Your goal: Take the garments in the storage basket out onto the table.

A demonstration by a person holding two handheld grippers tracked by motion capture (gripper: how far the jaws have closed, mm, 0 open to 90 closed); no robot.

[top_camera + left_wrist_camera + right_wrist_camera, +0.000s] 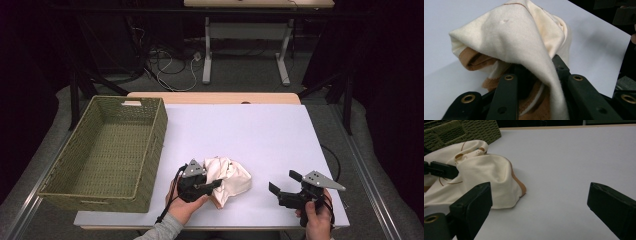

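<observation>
Your left claw (216, 184) is pinching the crumpled cream cotton cloth (231, 181); your right claw (284, 185) is idling spread, and the empty green woven basket (131, 165) beyond is still waiting

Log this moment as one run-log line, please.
left gripper: shut on cream cloth | right gripper: open, apart from cloth | wicker basket: empty

Cloth (231, 180) right of basket (150, 145), on table (270, 135)
</observation>
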